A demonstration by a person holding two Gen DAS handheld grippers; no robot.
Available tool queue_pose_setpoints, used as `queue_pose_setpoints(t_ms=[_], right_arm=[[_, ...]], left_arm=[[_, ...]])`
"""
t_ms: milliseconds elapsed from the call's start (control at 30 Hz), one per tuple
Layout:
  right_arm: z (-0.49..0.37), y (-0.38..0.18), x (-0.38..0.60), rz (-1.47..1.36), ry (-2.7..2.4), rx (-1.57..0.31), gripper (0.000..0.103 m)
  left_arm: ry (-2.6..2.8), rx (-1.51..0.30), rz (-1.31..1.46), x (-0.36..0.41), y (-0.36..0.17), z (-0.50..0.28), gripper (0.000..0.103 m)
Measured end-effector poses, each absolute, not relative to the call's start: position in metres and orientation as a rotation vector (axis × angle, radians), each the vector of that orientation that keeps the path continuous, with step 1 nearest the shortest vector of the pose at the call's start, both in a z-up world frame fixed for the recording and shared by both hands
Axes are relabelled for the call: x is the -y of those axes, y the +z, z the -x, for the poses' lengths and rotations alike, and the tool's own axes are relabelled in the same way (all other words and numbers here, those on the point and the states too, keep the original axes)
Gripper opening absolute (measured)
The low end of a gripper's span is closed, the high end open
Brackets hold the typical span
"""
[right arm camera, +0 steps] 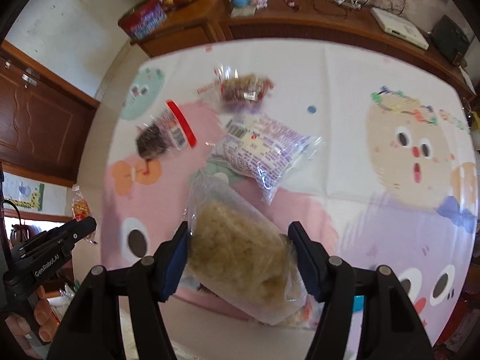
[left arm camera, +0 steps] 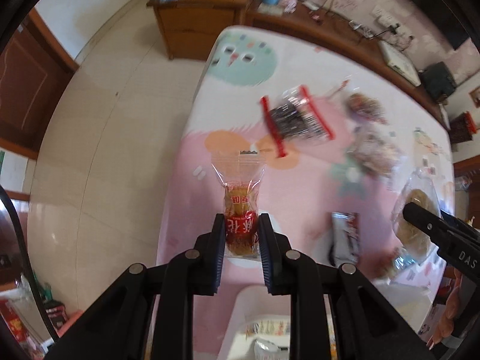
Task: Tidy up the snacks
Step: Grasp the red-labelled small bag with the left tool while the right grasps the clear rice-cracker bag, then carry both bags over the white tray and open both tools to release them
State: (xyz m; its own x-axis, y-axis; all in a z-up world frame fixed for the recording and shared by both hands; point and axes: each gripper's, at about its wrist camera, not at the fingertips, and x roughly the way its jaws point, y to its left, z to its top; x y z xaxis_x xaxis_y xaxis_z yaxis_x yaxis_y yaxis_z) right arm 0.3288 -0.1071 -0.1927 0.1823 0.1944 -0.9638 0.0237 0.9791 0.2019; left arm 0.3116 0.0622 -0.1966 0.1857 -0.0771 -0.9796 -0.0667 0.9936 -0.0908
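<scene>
My left gripper (left arm camera: 241,225) is shut on a small clear packet of fried dough twists with a red label (left arm camera: 241,210), held above the table's left edge; the packet also shows in the right wrist view (right arm camera: 80,208). My right gripper (right arm camera: 238,234) is shut on a clear bag of pale crumbly snacks (right arm camera: 240,252), lifted over the table; that bag shows in the left wrist view (left arm camera: 415,219). On the cartoon-print tablecloth (right arm camera: 345,96) lie a red-edged bag of dark seeds (right arm camera: 165,135), a purple-printed white bag (right arm camera: 264,150) and a bag of brown snacks (right arm camera: 243,90).
A small grey and red packet (left arm camera: 346,237) lies near the table's front. A white container (left arm camera: 264,324) with packets sits below my left gripper. A wooden cabinet (right arm camera: 186,30) with a red tin and a fruit bowl stands behind the table. Tiled floor (left arm camera: 105,150) lies to the left.
</scene>
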Motion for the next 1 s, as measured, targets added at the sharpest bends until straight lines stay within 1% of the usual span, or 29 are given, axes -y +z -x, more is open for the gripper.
queue_pose_setpoints(t_ms=[267,433,700,1000], right_arm=[[-0.28,-0.107,0.103,-0.172,0.127,-1.217,0.065],[-0.239,-0.067,0.088,-0.163,0.132,-1.143,0.065],[-0.163,-0.024,0.072,-0.134,0.132,-1.081,0.065],[-0.102,-0.015,0.049,-0.108,0.121,-1.068,0.065]], left_arm=[[-0.135,-1.259,0.094,-0.069,-0.114,-0.261,0.019],[-0.215,-1.191,0.065,-0.072,-0.072,-0.224,0.019],[-0.299,-1.14,0.022,-0.071,-0.039,-0.172,0.02],[-0.354,-1.096,-0.054,-0.067,-0.027,-0.131,0.02]])
